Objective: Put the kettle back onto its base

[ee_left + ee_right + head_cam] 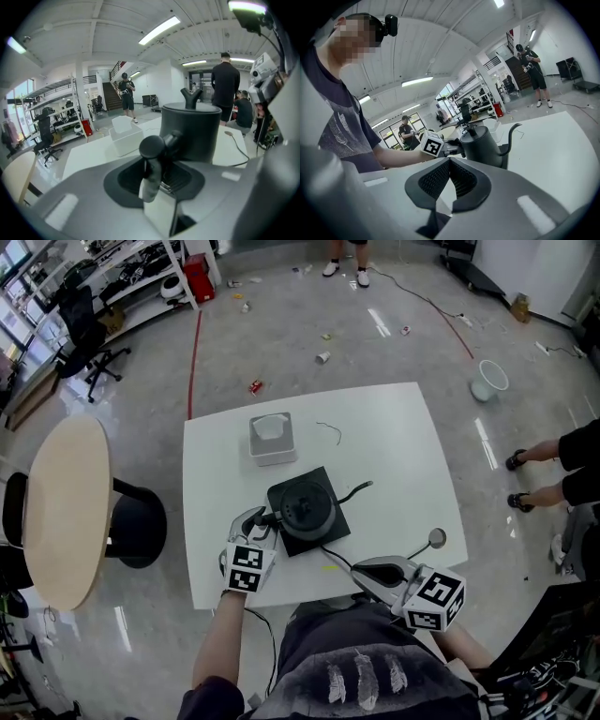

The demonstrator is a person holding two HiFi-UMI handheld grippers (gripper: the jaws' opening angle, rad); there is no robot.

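So the big white table (pixel 394 427) is smooth, a bit glossy and mostly bare, which is why the kettle setup is parked near my edge of it, where I can reach. The kettle (pixel 302 505) is a matte black drum with a flat lid and a little knob on top. As far as I can judge it's already sitting flat on its base (pixel 298 547), a thin black square plate turned corner-on to me. Behind it is a white box (pixel 272 440), blocky and well clear of everything. My left gripper (pixel 255 521) comes in from the side because that's where the handle (pixel 157 150) sticks out. It's a rounded black grip with a pale lower part, and it stands between my ribbed dark pads (pixel 126 178), which are a little apart with gaps either side, so it looks like I'm not squeezing it. My right gripper (pixel 367 570) hangs near the front edge as backup, with its ribbed pads (pixel 436 178) together at the tips and nothing in them. The skinny curved spout (pixel 356 490) points away from me, and the thin cord (pixel 330 557) trails off the base toward my side.
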